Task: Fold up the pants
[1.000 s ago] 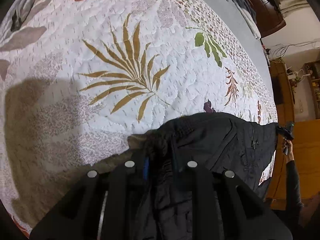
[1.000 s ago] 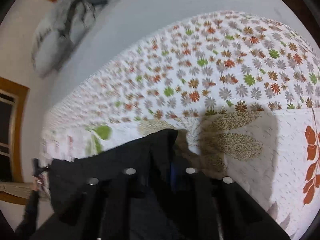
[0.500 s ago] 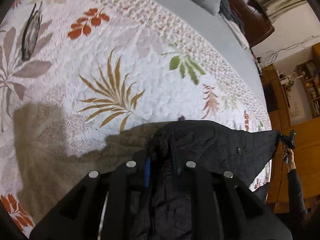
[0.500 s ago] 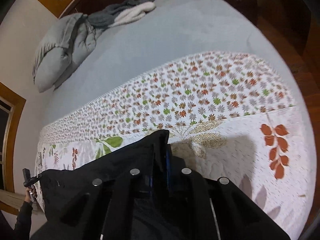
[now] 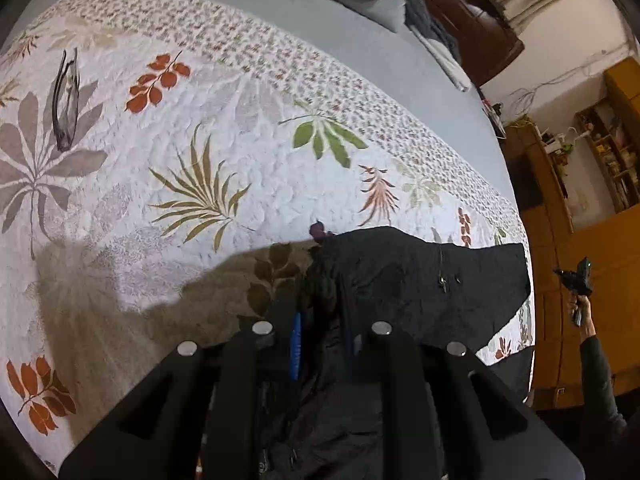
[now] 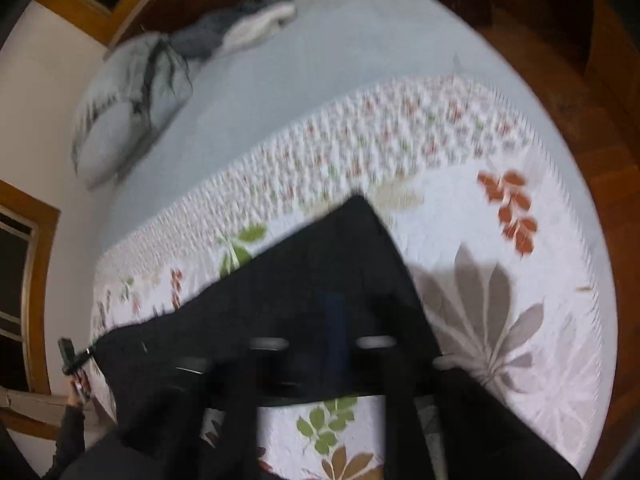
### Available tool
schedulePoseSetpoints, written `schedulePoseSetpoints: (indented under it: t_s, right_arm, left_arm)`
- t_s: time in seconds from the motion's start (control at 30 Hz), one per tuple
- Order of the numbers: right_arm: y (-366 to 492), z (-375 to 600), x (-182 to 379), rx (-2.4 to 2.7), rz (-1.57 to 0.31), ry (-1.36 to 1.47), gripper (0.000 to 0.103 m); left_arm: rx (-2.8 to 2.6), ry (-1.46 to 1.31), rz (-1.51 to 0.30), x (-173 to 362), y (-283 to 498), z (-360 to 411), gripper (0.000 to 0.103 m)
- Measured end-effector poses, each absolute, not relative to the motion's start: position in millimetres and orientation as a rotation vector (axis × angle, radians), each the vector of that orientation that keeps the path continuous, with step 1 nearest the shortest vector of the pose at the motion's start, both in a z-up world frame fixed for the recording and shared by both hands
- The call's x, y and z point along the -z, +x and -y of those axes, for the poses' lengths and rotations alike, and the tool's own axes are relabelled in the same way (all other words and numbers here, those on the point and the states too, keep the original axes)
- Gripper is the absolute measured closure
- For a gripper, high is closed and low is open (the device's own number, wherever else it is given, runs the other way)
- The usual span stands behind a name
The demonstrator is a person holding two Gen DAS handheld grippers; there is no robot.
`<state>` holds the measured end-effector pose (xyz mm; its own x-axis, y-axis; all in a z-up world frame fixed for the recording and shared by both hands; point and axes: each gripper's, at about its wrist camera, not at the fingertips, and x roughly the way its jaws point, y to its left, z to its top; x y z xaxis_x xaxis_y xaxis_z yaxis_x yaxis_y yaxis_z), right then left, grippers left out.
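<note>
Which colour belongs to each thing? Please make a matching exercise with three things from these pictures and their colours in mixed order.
Things:
1. pants
2. pillow
3. palm leaf print on the quilt

Colours:
a. olive brown
b. black
c. pale grey

Pairs: 1-b, 2-c, 3-a

The left tongs are shut on the pants.

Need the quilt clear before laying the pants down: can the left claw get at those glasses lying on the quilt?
Probably not as things stand: the left claw is shut on the black pants. The glasses lie in the open on the quilt with nothing covering them.
</note>
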<state>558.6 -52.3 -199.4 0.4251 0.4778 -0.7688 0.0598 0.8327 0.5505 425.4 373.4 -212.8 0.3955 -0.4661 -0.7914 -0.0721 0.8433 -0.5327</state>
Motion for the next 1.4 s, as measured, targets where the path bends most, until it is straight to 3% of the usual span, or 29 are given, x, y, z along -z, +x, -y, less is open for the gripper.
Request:
schedulePoseSetpoints:
  t_s: [0.03,0.47,0.57,0.6,0.63,0.67,0.7,0.73,1.03,1.4]
  right_arm:
    - [562,48,203,-0.257,-1.126,0.528,0.018]
    - [685,19,296,-0.333,-1.201,0.420,0.016]
    - [691,17,307,-0.389,-1.201,0.431,0.009]
    - [690,15,308,-0.420,-1.192,0.432,0.011]
    - [688,13,309,-0.462,-1.184,0.438,0.021]
    - [688,14,309,-0.490,-1.177,0.460,0.039]
    - [688,16,311,-0.518,-1.185,0.500,0.085]
    - [685,17,310,-0.541,-1.173,0.526,0.090]
    - [634,26,245,-0.470,-1.019,0.471,0.095]
    - [497,59,161,-0.396,-0.891,0.464,0.095]
  left_arm:
    - [0.254,-0.549,-1.153,217,428,-376,0.089]
    - [0.133,-0.583,-1.265,293,452,-389,0.087]
    - [0.126,-0.597,-1.274,301,454,-391,0.087]
    - [0.126,-0.600,-1.274,302,454,-392,0.087]
    - [0.126,-0.603,-1.272,302,454,-392,0.087]
    - [0.124,-0.604,-1.269,302,453,-392,0.087]
    - [0.122,-0.602,-1.266,302,453,-392,0.087]
    - [0.117,-0.596,-1.263,301,452,-391,0.087]
    - [0.133,-0.569,-1.147,255,438,-386,0.090]
    - [0.240,-0.580,-1.021,184,388,-373,0.090]
